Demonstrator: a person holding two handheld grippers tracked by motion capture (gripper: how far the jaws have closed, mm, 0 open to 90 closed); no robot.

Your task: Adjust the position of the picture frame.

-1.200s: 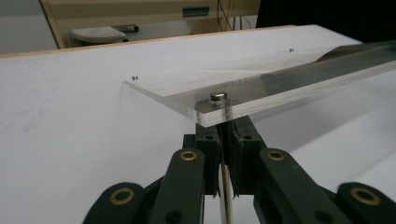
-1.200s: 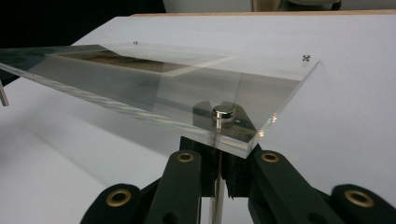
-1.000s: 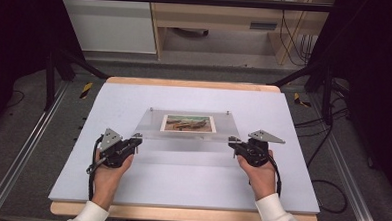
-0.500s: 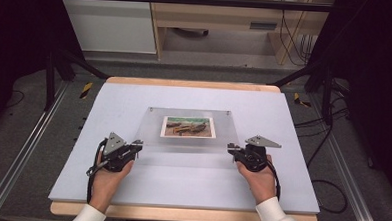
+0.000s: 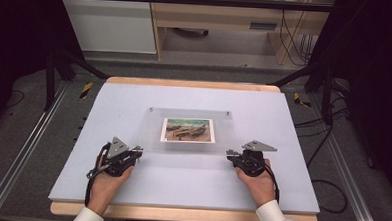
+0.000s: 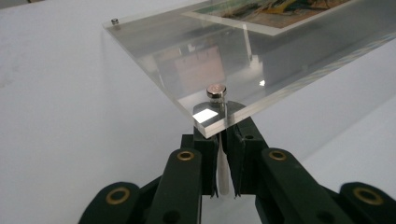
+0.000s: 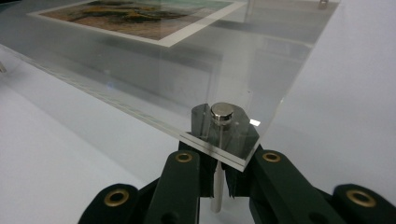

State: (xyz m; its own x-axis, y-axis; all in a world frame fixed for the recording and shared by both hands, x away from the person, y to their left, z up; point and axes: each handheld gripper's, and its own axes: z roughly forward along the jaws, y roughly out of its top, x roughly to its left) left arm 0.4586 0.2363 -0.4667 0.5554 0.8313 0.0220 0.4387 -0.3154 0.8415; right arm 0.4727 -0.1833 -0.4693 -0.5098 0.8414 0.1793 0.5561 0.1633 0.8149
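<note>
A pale grey-blue surface (image 5: 190, 185) with a wooden edge along its near and far sides fills the middle of the high view. A clear plastic frame (image 5: 188, 131) holding a small landscape picture (image 5: 188, 129) sits between the two grippers, which meet its two near corners.

The left gripper (image 5: 134, 151), held in the person's left hand (image 5: 106, 181), is closed on a thin white leg (image 6: 223, 172) under the frame's near left corner; a silver stud (image 6: 216, 90) caps that corner just above the jaws. The right gripper (image 5: 230, 155), held in the right hand (image 5: 255, 182), is closed the same way on a thin leg (image 7: 217, 179) under the near right corner, with another silver stud (image 7: 222, 112) directly above the jaws. Beyond each gripper the clear sheet runs away toward the picture, and a small stud (image 6: 114, 21) marks a far corner.

Around the surface lies dark grey floor (image 5: 32, 148) with metal rails (image 5: 16, 162) to the left. Past the far edge stand a white cabinet (image 5: 107, 26) and a wooden desk (image 5: 223, 21), with cables (image 5: 332, 146) trailing on the right.
</note>
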